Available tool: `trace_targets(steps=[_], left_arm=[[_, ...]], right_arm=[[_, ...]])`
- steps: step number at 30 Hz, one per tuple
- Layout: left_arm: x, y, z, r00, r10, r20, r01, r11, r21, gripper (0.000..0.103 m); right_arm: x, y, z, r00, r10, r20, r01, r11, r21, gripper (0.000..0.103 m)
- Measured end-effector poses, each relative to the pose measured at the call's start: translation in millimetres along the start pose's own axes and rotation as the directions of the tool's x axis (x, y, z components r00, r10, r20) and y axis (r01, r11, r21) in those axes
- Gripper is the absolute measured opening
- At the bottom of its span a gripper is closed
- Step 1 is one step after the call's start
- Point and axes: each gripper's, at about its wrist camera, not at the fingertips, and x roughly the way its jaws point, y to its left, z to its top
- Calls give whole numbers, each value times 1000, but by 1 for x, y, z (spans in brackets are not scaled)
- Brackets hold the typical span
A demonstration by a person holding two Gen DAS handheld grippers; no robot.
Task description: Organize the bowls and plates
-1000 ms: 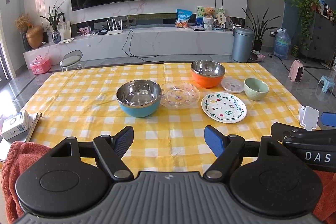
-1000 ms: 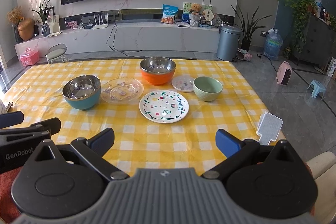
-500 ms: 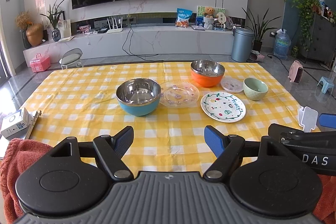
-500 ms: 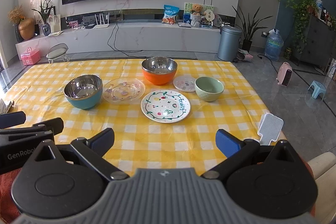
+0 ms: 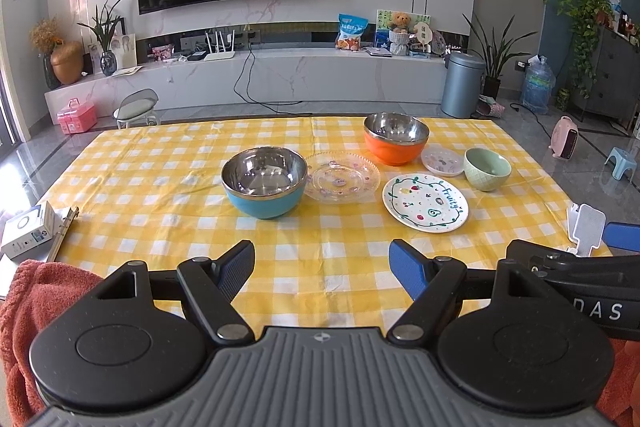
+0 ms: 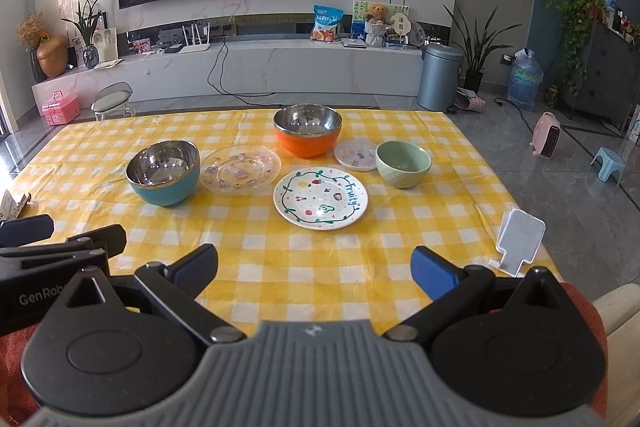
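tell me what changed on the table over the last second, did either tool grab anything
Nothing was grabbed or let go. Both views drifted slightly, so the tools shifted a little, but the left tool and right tool stay open and empty. The blue bowl, orange bowl, green bowl, clear plate and fruit plate have not moved.

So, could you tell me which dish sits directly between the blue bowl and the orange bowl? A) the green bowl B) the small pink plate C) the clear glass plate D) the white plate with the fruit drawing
C: the clear glass plate lies between the blue bowl and the orange bowl.
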Motion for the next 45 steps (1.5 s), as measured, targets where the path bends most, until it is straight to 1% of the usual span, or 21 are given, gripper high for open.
trace_targets(steps=[23, 25, 26, 28, 30, 31, 33, 35, 36, 38, 41, 43, 45], left_arm=[[0, 1, 0, 1000, -2, 0, 2, 1000, -1, 90], [0, 2, 0, 1000, -5, 1, 5, 1000, -11, 86], [-1, 3, 0, 1000, -13, 7, 13, 1000, -22, 82], [-3, 7, 1, 999, -44, 21, 44, 998, -41, 81], [-3, 16, 2, 994, -107, 37, 110, 989, -95, 79], [-2, 22, 2, 989, -142, 38, 146, 979, -140, 78], [5, 32, 2, 982, -189, 13, 188, 959, -211, 72], [14, 38, 4, 979, -206, -1, 201, 955, -219, 67], [17, 38, 4, 980, -201, -4, 196, 957, -212, 63], [22, 41, 7, 982, -189, -5, 184, 962, -203, 58], [32, 46, 11, 986, -167, -5, 163, 968, -190, 58], [40, 50, 14, 994, -114, 3, 113, 980, -166, 58], [47, 53, 16, 998, -66, 3, 66, 985, -158, 58]], right_arm=[[-1, -1, 1, 1000, 7, 3, -7, 1000, 9, 100], [-2, -2, 0, 1000, 14, 17, -14, 1000, 15, 100], [-2, -3, 0, 1000, 10, 27, -11, 1000, 21, 100], [-2, -5, -1, 998, 2, 58, -5, 999, 39, 100], [0, -7, -1, 998, 5, 70, -9, 999, 53, 100], [3, -8, 0, 998, 15, 65, -19, 998, 62, 100], [7, -10, -1, 997, 47, 67, -53, 995, 87, 100], [14, -10, -1, 996, 69, 60, -75, 992, 104, 100], [19, -8, 0, 996, 74, 49, -79, 991, 104, 100], [29, -3, 1, 997, 74, 28, -77, 993, 94, 100], [45, 6, 3, 998, 58, 16, -60, 995, 82, 100], [57, 12, 5, 998, 68, 12, -69, 994, 79, 100], [69, 18, 8, 997, 77, 6, -78, 994, 73, 99]])
